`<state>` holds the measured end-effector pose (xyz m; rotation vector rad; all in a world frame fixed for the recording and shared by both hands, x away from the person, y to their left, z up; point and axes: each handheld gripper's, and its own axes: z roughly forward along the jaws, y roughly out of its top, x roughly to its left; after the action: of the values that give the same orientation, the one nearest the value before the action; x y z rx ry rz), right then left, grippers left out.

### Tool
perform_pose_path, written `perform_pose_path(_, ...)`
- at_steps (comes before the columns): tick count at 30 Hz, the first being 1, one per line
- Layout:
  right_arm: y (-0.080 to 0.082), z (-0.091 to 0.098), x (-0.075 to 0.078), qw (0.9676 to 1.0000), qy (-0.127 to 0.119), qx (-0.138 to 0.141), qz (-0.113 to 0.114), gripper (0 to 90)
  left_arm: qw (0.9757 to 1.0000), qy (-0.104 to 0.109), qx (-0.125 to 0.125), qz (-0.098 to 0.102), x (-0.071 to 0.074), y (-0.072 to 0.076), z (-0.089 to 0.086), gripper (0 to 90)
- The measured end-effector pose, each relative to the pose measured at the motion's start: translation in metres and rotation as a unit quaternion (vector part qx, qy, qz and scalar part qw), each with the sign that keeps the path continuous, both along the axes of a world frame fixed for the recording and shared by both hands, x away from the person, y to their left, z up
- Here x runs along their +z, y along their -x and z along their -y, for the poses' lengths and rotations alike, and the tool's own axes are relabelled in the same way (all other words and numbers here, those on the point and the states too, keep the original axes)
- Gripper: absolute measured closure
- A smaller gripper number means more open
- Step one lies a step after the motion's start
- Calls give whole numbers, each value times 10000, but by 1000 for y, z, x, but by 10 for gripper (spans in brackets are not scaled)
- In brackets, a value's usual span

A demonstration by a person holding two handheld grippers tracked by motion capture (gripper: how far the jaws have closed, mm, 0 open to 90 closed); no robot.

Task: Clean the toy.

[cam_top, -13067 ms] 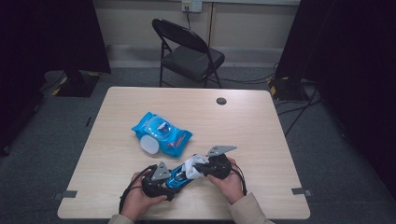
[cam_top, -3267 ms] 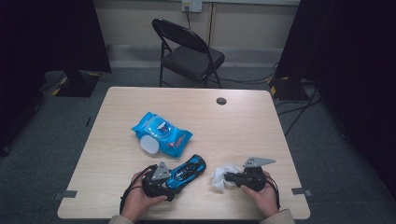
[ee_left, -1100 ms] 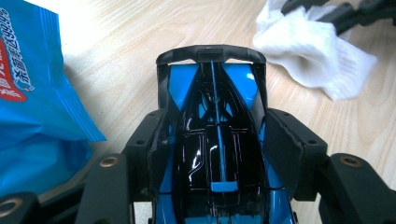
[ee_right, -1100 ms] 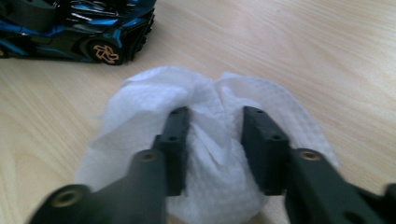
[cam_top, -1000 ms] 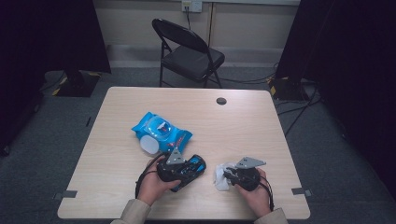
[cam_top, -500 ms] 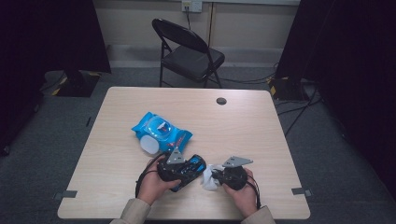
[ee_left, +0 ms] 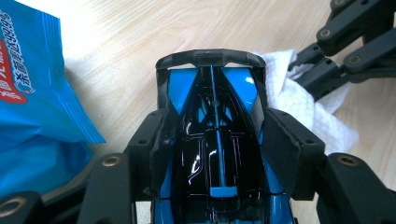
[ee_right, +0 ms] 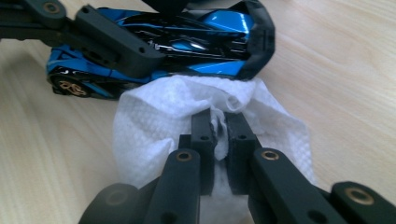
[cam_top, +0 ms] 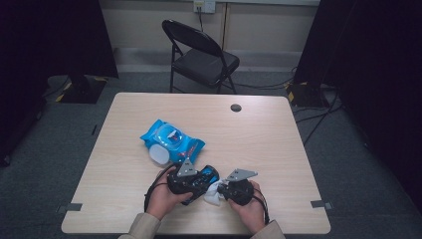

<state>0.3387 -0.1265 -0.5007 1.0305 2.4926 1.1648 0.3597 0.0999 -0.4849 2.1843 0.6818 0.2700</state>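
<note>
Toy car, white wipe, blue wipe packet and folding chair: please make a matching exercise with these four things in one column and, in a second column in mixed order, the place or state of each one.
Things:
1. toy car
2. white wipe
3. blue wipe packet
4. folding chair

Places or states:
A. lies flat on the table, held by nothing
B. stands on the floor beyond the table
C. clamped between the jaws of the left gripper
D. pinched by the right gripper, pressed against a blue and black body

Pairs: 1-C, 2-D, 3-A, 4-B
</note>
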Motion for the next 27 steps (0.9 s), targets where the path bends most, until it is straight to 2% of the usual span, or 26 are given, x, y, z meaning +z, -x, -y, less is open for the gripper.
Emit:
perform_pose_path(7,5,-9,1,9999,-51,88,-85,848,10000,-4,12,3,0,1,-1,427)
perform_pose_path(14,10,-16,-1,9998,-78,165,-77,848,10000,48,58,-19,-1,1,-1,431)
perform_pose_path(16,12,-19,-1,9995,-140,271,-121,849,10000,43,64,-11,-1,2,-1,431)
perform_pose_path(20,15,-28,0,9994,-45,347,-77,849,10000,-10,65,-15,0,2,-1,431)
perform_pose_path(23,17,-30,-1,9989,-131,422,-141,850,10000,15,64,-12,0,2,-1,432)
perform_pose_path(27,21,-40,-1,9982,-105,585,-127,851,10000,32,65,-10,0,2,-2,432)
